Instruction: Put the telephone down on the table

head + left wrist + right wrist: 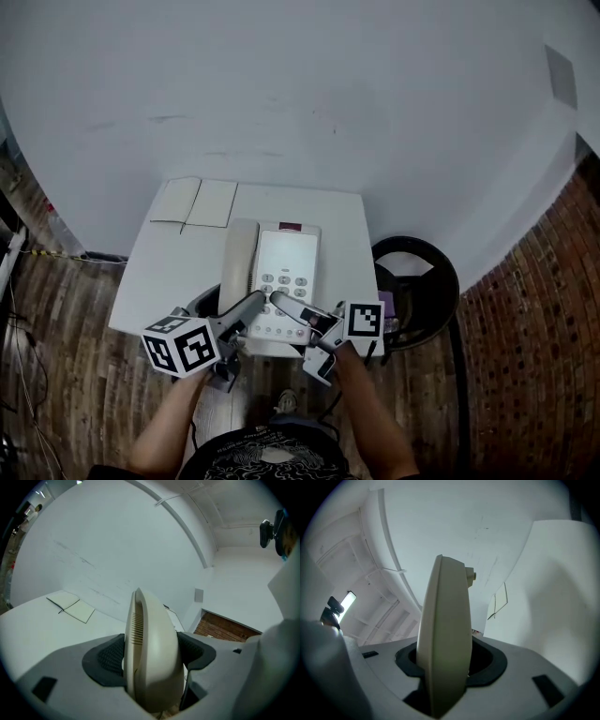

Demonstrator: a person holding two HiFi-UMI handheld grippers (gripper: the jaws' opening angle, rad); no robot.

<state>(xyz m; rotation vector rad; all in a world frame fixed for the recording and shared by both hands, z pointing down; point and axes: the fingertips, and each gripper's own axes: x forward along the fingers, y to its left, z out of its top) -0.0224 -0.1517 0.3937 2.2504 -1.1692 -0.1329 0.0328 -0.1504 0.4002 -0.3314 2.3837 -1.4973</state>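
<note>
Left claw (151,654) clamped on the handset side of the telephone (284,262), right claw (443,660) clamped on its base edge. Telephone is over the near half of the tabletop (155,272); contact unclear. Lower both sides level, release only once it's flat. Notebook (195,202) beyond, well clear.

Soft, even light lies over my white table (159,272), and the telephone (286,267) casts hardly any shadow. The wall (309,94) beyond the telephone is bright and free of glare. Both gripper views bulge and darken at the corners. There the telephone, close up, looks soft, and a lamp (348,600) glows to its left.
</note>
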